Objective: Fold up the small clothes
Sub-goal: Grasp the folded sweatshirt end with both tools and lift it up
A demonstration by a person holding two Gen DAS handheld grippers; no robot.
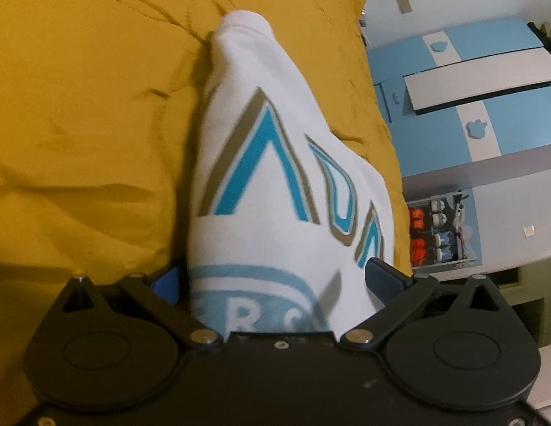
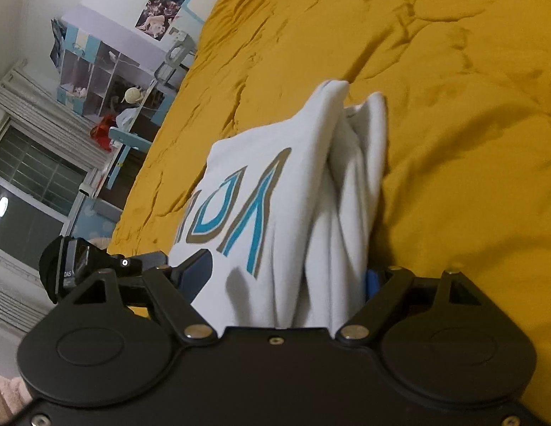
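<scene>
A white shirt (image 1: 275, 177) with blue and tan lettering lies bunched on the mustard-yellow bed cover (image 1: 80, 124). The left gripper (image 1: 275, 280) has its fingers spread wide, the shirt's printed cloth lying between them. The right gripper (image 2: 286, 277) also has its fingers spread, with folds of the same shirt (image 2: 293, 195) bunched between them.

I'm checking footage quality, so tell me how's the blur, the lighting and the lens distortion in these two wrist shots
Left wrist view: the white shirt print is softly blurred, and the fisheye bends the blue wardrobe. Right wrist view: the shirt folds are smeared, the window shows a small glare spot, and the yellow bedspread is evenly lit.
</scene>
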